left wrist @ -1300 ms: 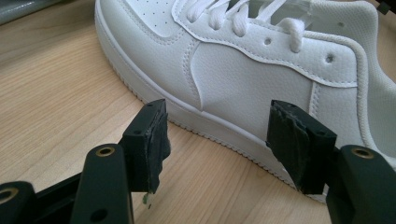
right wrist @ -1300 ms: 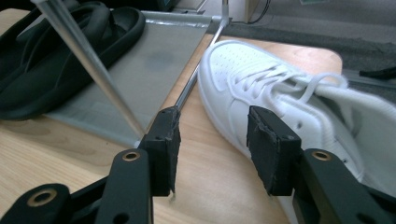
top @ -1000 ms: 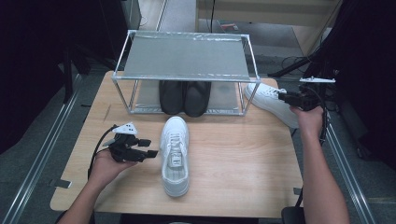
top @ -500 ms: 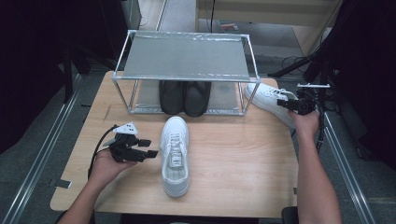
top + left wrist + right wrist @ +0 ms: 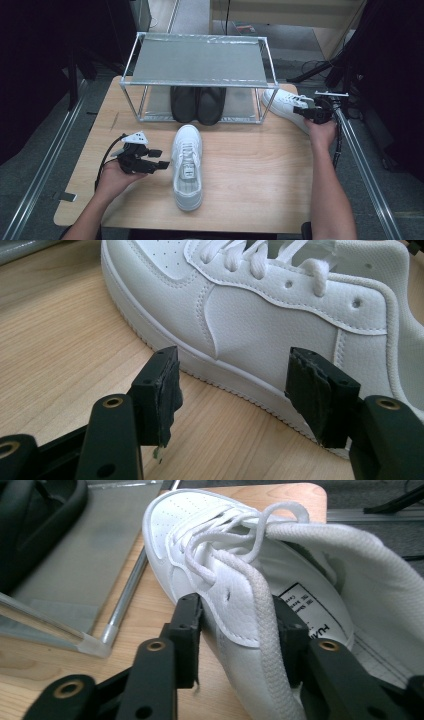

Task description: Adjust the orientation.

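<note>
Risk: my right hand-held gripper (image 5: 235, 635), jaws just closing, pinches the white shoe's (image 5: 240, 570) soft collar only; shoe may slip, sag.

A black-framed label on the white sneaker's insole (image 5: 320, 617) bears "HUA…", cut off; the smaller print is unreadable.

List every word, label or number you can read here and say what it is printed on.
"HUA": start of a larger word, cut off by the jaw, on the insole label of the white sneaker at the right gripper.
Smaller lines on that label: too small to read.
No other text shows anywhere.
</note>
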